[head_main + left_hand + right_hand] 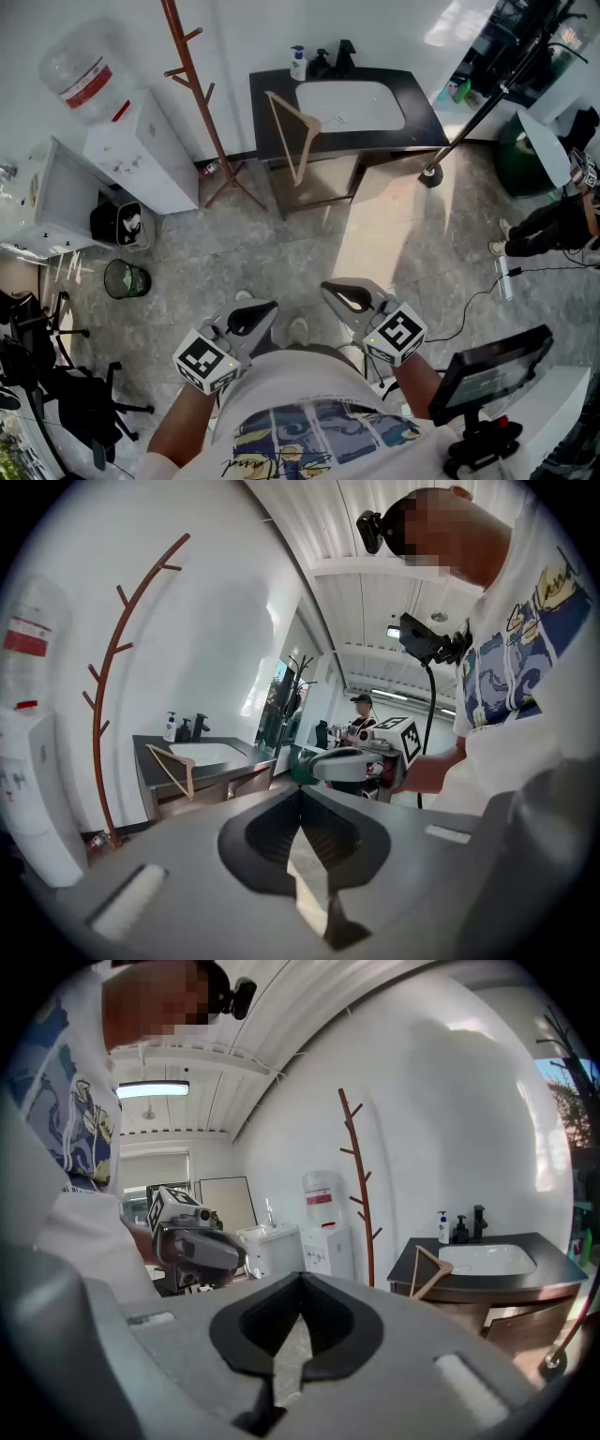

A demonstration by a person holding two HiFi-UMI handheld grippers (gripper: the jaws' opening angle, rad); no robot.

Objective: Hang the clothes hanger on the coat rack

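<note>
The wooden hanger leans on the front left edge of the black sink counter, its lower part over the edge. The coat rack stands just to the left of the counter, apart from the hanger. Both the left gripper and the right gripper are low, close to the person, with jaws closed together on nothing. Bare floor lies between them and the counter.

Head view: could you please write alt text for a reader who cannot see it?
A wooden clothes hanger leans against a dark sink counter, right of a brown coat rack. Below, the left gripper and right gripper are shut and empty, away from both.
</note>
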